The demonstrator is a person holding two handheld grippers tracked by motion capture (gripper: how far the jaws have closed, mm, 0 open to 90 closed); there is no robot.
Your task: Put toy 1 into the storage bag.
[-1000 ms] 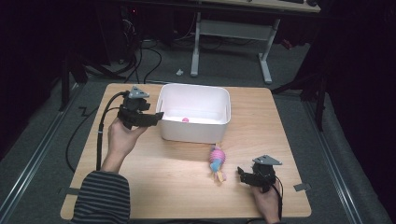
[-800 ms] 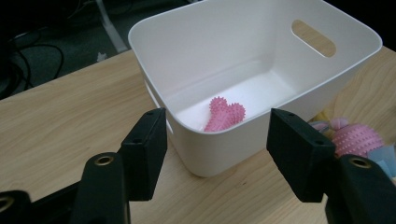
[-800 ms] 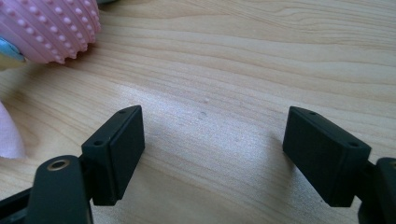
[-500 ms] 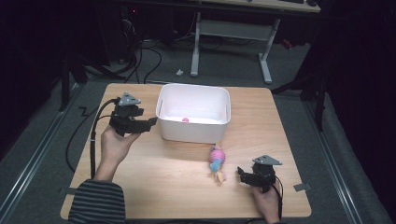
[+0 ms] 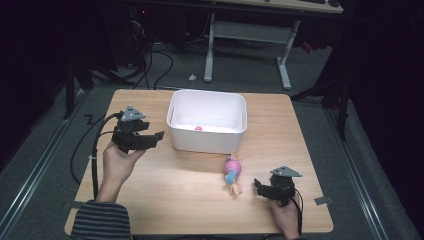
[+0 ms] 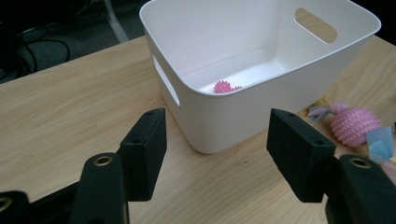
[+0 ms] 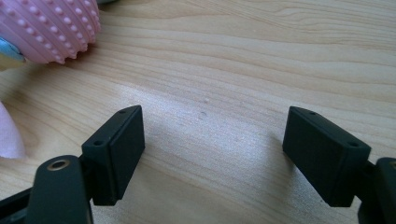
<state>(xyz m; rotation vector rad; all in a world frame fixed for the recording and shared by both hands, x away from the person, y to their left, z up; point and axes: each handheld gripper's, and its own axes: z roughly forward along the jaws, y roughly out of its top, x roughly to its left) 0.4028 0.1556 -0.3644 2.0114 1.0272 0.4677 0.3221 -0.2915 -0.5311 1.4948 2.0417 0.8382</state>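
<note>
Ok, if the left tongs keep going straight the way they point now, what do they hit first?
Most likely the near corner of the white bin, which sits dead ahead between the open left tongs; only bare table lies before it, though depth is hard to judge.

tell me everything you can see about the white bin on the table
The white bin looks like smooth plastic: rectangular, rounded corners, open top, with an oval handle slot in each end wall. It stands upright on the wooden table, toward its far edge. A small spiky pink ball lies on its floor. Neither gripper touches it.
</note>
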